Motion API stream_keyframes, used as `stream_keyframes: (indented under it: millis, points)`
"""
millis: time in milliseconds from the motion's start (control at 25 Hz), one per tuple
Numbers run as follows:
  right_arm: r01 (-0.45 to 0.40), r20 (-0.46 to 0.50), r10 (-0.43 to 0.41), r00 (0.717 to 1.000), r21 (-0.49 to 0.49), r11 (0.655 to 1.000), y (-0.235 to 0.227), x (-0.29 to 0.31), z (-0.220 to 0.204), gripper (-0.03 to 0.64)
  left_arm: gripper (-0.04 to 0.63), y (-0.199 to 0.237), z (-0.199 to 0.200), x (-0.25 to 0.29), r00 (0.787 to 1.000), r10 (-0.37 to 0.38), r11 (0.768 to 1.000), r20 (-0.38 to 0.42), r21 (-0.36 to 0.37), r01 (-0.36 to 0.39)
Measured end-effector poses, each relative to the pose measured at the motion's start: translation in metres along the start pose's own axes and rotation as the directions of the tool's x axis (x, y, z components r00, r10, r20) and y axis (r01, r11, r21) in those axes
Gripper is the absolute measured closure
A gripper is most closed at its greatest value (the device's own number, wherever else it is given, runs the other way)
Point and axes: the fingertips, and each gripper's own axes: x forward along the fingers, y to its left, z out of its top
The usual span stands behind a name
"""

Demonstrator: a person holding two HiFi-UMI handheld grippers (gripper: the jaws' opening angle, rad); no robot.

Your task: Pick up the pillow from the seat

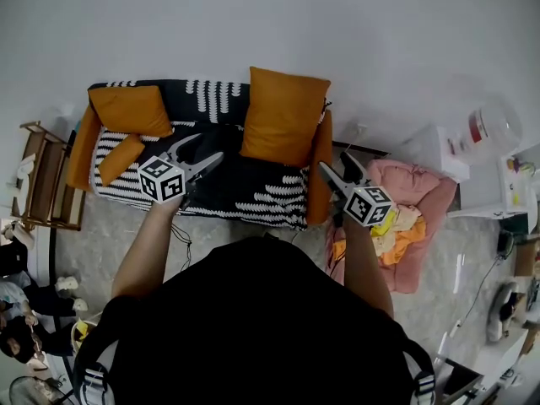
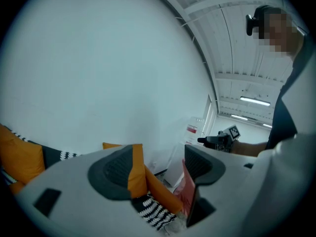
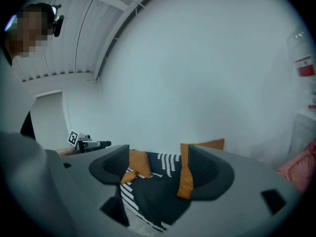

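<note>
Nothing lifted yet. Large orange pillow (image 1: pixel 284 116) stands upright at the right end of the sofa (image 1: pixel 245 184) seat, untouched. Left claw (image 1: pixel 209 147) and right claw (image 1: pixel 336 163) are both spread, empty, and short of it. Closing in, grasping and lifting are still to do.

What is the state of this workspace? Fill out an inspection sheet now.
Surface: sofa seat, black-and-white patterned cover, orange arms.
Job's things: large orange pillow upright against the backrest at the right end; second orange pillow and small orange pillow at the left end.
Clutter: pink bedding pile on the floor right of the sofa.
Grippers: left tongs and right tongs open, empty, touching no pillow.
Cables: black cable on the floor before the sofa.
Surroundings: wooden rack at left; white wall behind.
</note>
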Motion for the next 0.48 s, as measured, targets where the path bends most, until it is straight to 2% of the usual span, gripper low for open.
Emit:
stream_keyframes:
  millis: [480]
  points:
    - [-0.022,-0.034,0.023,0.999,0.010,1.000,-0.033,0.024,0.005,0.239,0.258,0.017,0.000,0.026,0.999,0.035,0.999,-0.008,-0.023,-0.035]
